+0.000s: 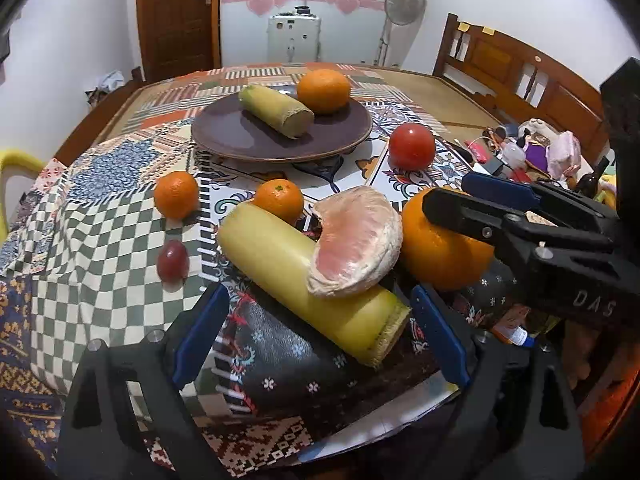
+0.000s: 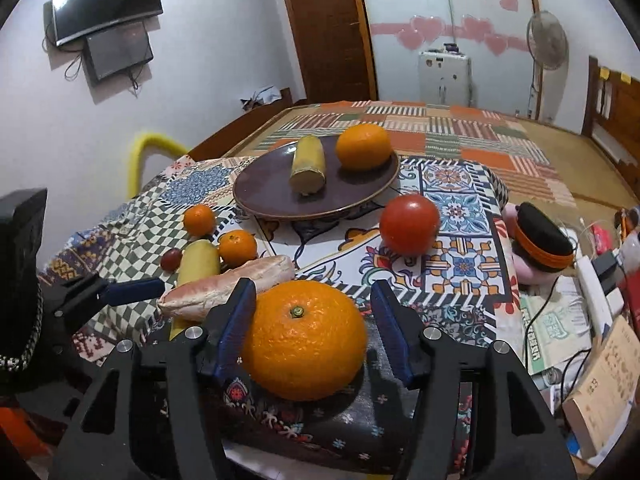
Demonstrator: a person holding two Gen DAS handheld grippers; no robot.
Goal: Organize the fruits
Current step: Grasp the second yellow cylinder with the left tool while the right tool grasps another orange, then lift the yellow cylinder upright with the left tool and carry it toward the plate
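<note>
Straddling the big near orange (image 2: 304,340), the right gripper (image 2: 314,320) has its jaws spread wide, blue pads either side and not clamped. Left of it, the left gripper (image 1: 320,328) is open too, fingers flanking the near yellow stalk piece (image 1: 308,276), with a pomelo wedge (image 1: 356,240) lying on that stalk. Farther back, the brown plate (image 1: 240,136) carries another stalk piece (image 1: 276,110) and an orange (image 1: 324,90); a tomato (image 1: 412,146) sits right of it.
</note>
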